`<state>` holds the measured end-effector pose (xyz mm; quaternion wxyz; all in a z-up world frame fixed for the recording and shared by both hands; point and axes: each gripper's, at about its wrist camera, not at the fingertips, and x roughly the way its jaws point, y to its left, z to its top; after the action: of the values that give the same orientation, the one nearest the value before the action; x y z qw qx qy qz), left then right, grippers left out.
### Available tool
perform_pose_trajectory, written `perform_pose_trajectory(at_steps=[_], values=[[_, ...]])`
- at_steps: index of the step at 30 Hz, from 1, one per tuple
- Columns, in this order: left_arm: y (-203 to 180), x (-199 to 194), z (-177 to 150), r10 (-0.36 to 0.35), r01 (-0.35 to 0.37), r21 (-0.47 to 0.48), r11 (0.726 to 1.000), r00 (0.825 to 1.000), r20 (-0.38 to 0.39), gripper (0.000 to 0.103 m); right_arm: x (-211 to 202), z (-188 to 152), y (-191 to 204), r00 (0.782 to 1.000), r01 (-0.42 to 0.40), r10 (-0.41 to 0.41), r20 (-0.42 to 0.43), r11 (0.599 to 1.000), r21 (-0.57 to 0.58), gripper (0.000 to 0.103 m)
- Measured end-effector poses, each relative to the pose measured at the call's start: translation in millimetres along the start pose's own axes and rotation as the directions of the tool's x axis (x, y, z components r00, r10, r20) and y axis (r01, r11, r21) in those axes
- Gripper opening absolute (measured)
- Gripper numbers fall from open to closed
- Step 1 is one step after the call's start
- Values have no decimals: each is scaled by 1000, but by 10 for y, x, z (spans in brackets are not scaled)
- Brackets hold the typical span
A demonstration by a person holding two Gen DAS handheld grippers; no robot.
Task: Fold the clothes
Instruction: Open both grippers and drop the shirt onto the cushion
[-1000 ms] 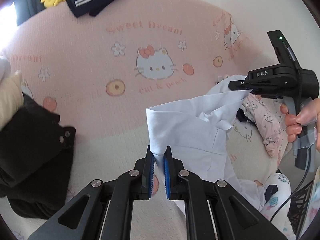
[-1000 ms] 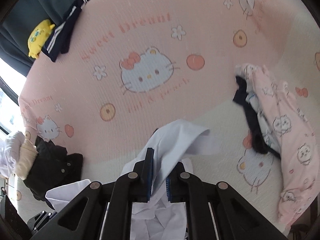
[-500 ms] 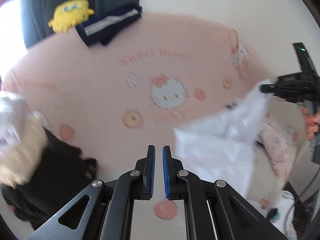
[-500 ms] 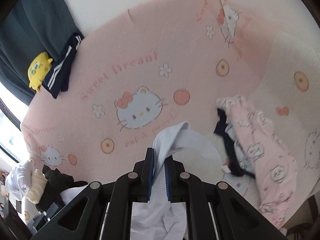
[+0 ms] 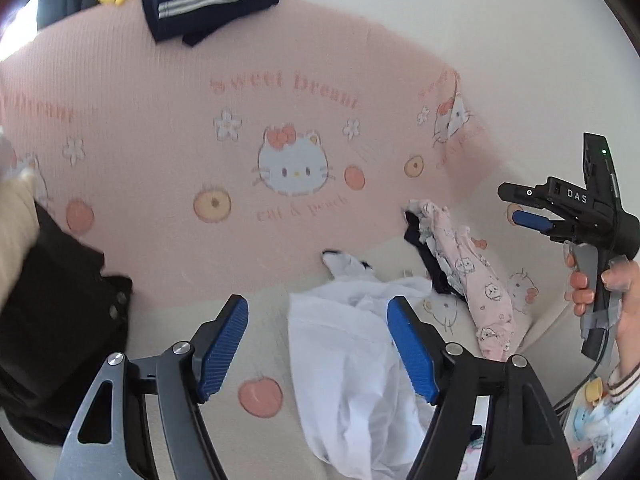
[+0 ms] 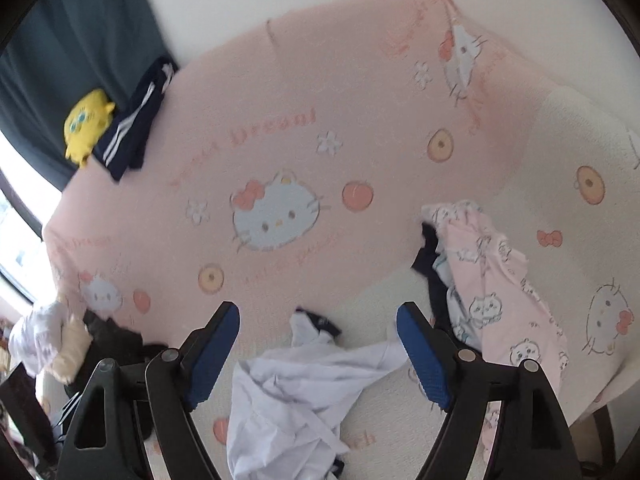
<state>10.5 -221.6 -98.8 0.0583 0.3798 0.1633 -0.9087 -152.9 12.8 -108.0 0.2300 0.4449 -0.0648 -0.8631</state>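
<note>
A white shirt (image 5: 352,344) lies crumpled on the cream part of the bed, loose from both grippers. My left gripper (image 5: 316,308) hangs above it with its jaws opening wide; nothing touches the blue pads (image 5: 220,344). In the right wrist view the shirt (image 6: 296,392) lies below my right gripper (image 6: 318,312), whose jaws are also opening with nothing pressed between them. The right gripper (image 5: 514,205) also shows at the right of the left wrist view, held by a person's hand (image 5: 624,312), jaws apart and empty.
A pink printed pyjama piece (image 6: 504,292) lies on a dark garment (image 5: 430,256) right of the shirt. A black garment (image 5: 52,300) and pale clothes are heaped at the left. A navy striped garment (image 5: 212,4) and yellow plush toy (image 6: 86,120) sit at the far edge of the pink cover (image 5: 160,140).
Both grippers held the white shirt up a second ago. The left let go first, then the right; both now stand wide and higher, and the shirt has dropped onto the bed.
</note>
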Motion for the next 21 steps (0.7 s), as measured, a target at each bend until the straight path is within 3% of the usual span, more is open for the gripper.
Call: perform_pose_trajectory(at_steps=[2, 6, 9, 12, 15, 17, 21], values=[[-50, 21, -62, -18, 18, 2, 1000, 1000, -2, 71, 46, -94, 25, 1000, 7, -7, -7, 1000, -28, 81], [-181, -133, -210, -40, 27, 82, 996, 987, 159, 71, 81, -306, 32, 998, 20, -16, 53, 997, -78, 81], [-281, -117, -251, -51, 25, 138, 990, 982, 183, 71, 147, -445, 16, 998, -50, 52, 22, 996, -80, 95], [-302, 7, -239, -83, 71, 112, 991, 992, 100, 70, 191, -565, -1, 992, -122, 123, 13, 991, -63, 95], [-280, 137, -271, -105, 103, 44, 994, 994, 23, 70, 247, -641, -19, 995, -98, 98, -14, 995, -19, 95], [-310, 242, -305, -123, 124, 23, 992, 992, -38, 70, 307, -685, -91, 990, -133, 135, -37, 990, 50, 95], [-458, 358, -415, -114, 120, 71, 990, 989, -92, 70, 446, -785, -247, 975, -194, 210, -76, 965, 177, 95]])
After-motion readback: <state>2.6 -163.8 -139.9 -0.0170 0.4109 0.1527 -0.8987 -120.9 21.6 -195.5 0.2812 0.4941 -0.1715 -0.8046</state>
